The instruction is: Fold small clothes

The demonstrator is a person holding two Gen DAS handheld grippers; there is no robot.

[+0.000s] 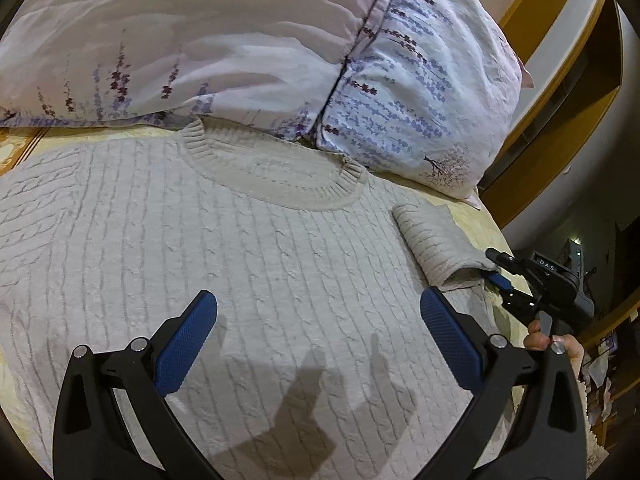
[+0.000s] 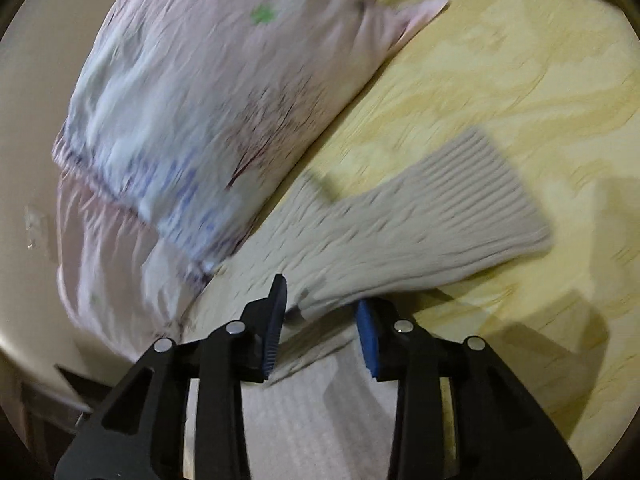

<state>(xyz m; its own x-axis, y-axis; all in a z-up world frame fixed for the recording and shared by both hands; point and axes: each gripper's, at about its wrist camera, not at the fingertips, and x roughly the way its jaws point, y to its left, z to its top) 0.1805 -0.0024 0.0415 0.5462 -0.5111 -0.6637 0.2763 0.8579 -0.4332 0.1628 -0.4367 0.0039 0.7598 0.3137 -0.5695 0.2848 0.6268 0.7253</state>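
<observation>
A beige cable-knit sweater (image 1: 248,264) lies flat on the yellow bedspread (image 2: 500,92), neck toward the pillows. My left gripper (image 1: 318,312) hovers open and empty over the sweater's chest. The sweater's right sleeve (image 1: 436,244) is lifted and bent at the sweater's edge. My right gripper (image 1: 496,270) reaches in from the right with the sleeve fabric between its fingers. In the blurred right wrist view the sleeve (image 2: 420,236) stretches away from the gripper (image 2: 322,304), ribbed cuff (image 2: 492,188) lying on the bedspread, and the jaws stand partly apart around the cloth.
Two floral lavender pillows (image 1: 248,48) lie just beyond the sweater's collar; one also shows in the right wrist view (image 2: 208,112). The bed's edge and a wooden frame (image 1: 560,92) are at the right. A cluttered dark area lies beyond.
</observation>
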